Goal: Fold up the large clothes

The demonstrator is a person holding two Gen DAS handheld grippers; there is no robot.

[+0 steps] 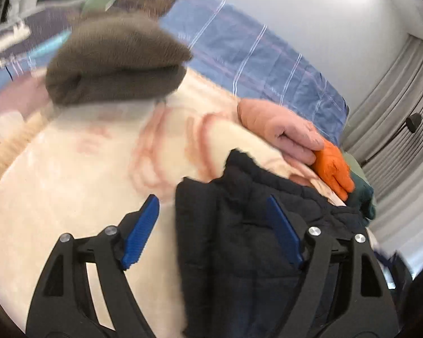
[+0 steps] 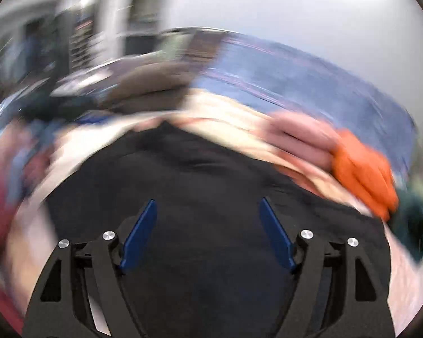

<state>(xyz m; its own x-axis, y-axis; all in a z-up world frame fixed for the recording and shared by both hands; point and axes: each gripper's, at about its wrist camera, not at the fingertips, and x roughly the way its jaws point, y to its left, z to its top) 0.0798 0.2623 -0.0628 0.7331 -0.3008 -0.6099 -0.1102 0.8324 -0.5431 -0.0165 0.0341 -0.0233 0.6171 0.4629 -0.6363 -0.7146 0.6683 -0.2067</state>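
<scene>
A cream blanket (image 1: 70, 174) with faint pink patterning covers most of the bed, and behind it lies a blue striped sheet (image 1: 253, 56) running toward the white wall. On the blanket lies the task's garment, a dark quilted jacket (image 1: 239, 225), spread below both cameras; in the right wrist view, which is heavily blurred, it fills the middle of the picture. A folded brown fleece garment (image 1: 115, 62) sits on the blanket's far side. Right of the jacket a folded pink garment (image 1: 282, 132) rests on the blanket, touching an orange one (image 1: 334, 169), with a dark green piece (image 1: 363, 194) just beyond. The left tool (image 1: 211, 205) stands open over the jacket's edge, pressing nothing. The right tool (image 2: 207, 208) likewise stands open above the jacket, holding nothing.
</scene>
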